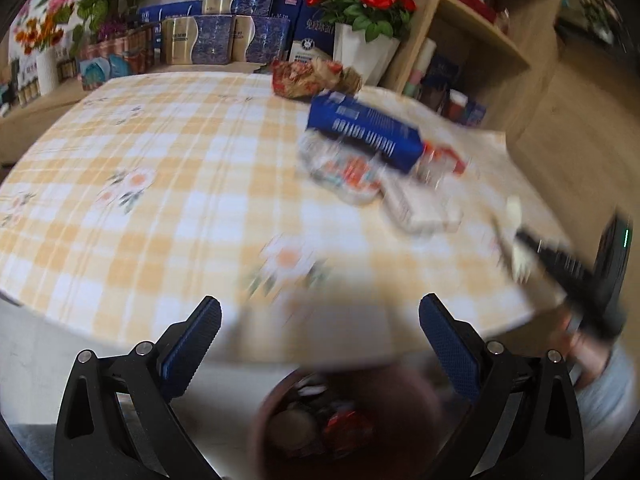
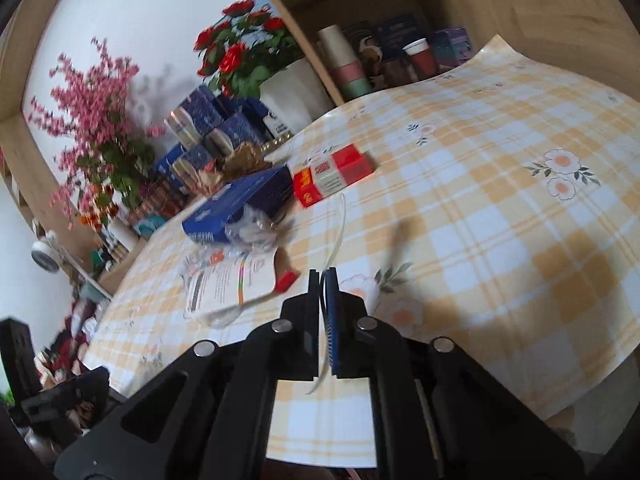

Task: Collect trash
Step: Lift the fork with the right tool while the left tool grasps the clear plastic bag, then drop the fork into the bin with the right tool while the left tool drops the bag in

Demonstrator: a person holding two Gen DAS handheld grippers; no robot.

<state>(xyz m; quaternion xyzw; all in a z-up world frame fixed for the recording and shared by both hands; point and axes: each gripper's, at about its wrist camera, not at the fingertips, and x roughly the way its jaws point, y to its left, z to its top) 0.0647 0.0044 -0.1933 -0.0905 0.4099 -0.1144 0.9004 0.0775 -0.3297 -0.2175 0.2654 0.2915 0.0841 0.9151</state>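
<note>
Right gripper (image 2: 323,280): two fingers pressed together on one thin white plastic strip (image 2: 339,224), which curves up ahead of the tips and also hangs out below the pads.
Left gripper (image 1: 320,344): two blue-padded fingers spread wide with nothing between them, held off the near edge of the table (image 1: 120,208).
Bin: one dark reddish trash bin (image 1: 280,392) sits below the table edge, between the left fingers in that view; it holds several scraps, too blurred to count.
Trash pile: on the checked cloth, a little ahead of the right gripper's tips.
Boxes in pile: one blue box (image 2: 244,204) and one red and white box (image 2: 332,176), the blue one resting partly on the wrappers.
Wrappers: one crumpled clear wrapper (image 2: 256,232) touching the blue box, and one white printed packet (image 2: 228,288) just beside it; possibly more plastic under them, since the blur makes it hard to separate.
Far edge: one red and gold crumpled bag (image 1: 312,78) near the white pot.
Flowers: one pot of red roses (image 2: 248,52) and one spray of pink blossoms (image 2: 92,104).
Shelf: one red paper cup (image 2: 420,54) among small boxes.
</note>
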